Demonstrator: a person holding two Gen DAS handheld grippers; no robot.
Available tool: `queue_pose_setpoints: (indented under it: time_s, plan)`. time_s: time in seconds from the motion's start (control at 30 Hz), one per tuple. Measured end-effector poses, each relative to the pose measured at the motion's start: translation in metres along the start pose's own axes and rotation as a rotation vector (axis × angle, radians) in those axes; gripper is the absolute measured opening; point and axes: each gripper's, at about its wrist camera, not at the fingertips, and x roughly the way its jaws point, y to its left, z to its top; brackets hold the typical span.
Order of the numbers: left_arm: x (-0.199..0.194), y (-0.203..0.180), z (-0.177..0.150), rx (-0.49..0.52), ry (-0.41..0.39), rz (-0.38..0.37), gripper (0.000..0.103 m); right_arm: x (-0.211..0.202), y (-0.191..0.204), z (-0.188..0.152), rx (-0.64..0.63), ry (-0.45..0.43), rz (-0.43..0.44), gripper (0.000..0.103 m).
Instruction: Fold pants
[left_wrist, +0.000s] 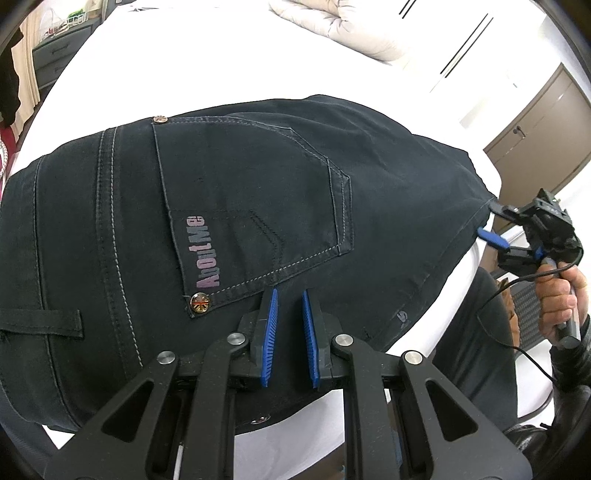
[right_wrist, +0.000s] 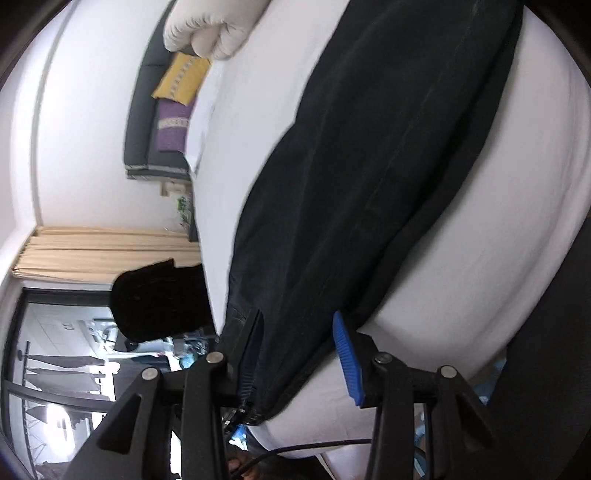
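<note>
1. In the left wrist view the left gripper (left_wrist: 290, 306) sits at lower centre, its blue-padded fingers parted with only a narrow gap and gripping nothing; the pants (left_wrist: 229, 206) spread just beyond the tips, filling the middle of the frame.
2. At the right edge of that view the right gripper (left_wrist: 493, 221) meets the far hem end of the pants, one finger above the cloth and one blue pad below, spread wide.
3. In the right wrist view the right gripper (right_wrist: 299, 328) stands at the bottom, jaws released and wide, with the pants' (right_wrist: 369, 166) edge lying between the fingers (right_wrist: 345, 354) but not pinched.
4. The pants are dark navy with pale stitching, lying flat on a white bed (left_wrist: 207, 55); a back pocket (left_wrist: 255, 199) carries pink lettering and a round metal rivet (left_wrist: 200, 302).
5. Only the left view shows the pocket, the hand (left_wrist: 561, 295) on the right gripper's handle, and a brown cabinet (left_wrist: 543, 122) at upper right.
6. Only the right view shows yellow and purple cushions (right_wrist: 177, 99) at upper left and a beige curtain (right_wrist: 107, 251) at mid-left.
</note>
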Motion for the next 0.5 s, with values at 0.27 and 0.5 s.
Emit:
queue_pose_setpoints:
  time_s: [0.27,0.5]
  plan:
    - [-0.001,0.001,0.000,0.001,-0.001,0.001,0.014,0.016,-0.011,0.006,0.082,-0.004,0.035,0.044]
    - [-0.001,-0.001,0.001,0.013,0.007,0.006,0.014,0.020,-0.010,0.001,0.011,-0.041,-0.064,0.004]
